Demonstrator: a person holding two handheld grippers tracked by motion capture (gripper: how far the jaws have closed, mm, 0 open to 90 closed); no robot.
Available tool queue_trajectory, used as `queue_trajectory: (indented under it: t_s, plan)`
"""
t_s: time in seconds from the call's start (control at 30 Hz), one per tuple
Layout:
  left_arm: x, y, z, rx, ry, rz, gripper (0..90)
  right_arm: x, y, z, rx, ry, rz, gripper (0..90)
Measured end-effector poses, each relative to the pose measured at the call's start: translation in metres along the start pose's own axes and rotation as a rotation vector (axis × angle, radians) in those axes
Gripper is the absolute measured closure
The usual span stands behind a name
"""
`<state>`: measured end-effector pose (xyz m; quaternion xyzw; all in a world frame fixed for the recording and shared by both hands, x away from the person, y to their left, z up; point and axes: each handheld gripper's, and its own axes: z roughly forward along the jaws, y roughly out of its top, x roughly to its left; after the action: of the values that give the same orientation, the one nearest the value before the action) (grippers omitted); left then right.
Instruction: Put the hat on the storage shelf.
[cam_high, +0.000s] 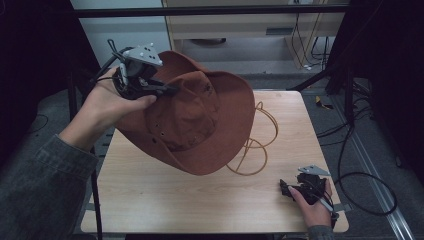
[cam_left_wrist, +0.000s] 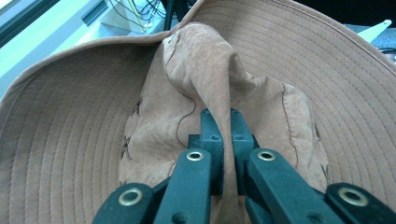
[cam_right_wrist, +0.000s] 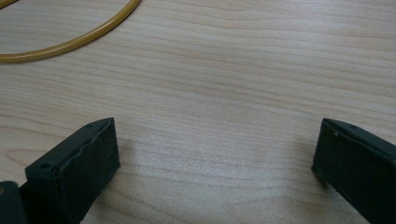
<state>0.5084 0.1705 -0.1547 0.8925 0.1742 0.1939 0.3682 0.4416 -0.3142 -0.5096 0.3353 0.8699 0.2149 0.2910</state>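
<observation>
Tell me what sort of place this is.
Probably a lab or workshop recording station: a small wooden table inside a black frame, loose cables across the floor, and a cabinet behind.

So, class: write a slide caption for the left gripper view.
Left hand-held gripper pinching a fold of the brown hat's crown.

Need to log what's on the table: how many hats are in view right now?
1. The brown hat hangs tilted above the table's left half, its crown pinched in the left tongs. Nothing suggests a second one behind it.
</observation>
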Motion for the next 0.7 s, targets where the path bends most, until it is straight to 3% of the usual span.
queue_trajectory:
  t_s: [0.7]
  plan:
    - [-0.016,0.042,0.035,-0.006,-0.028,0.043,88.5,0.0,0.0,0.0,-0.002,-0.002,0.0,0.6]
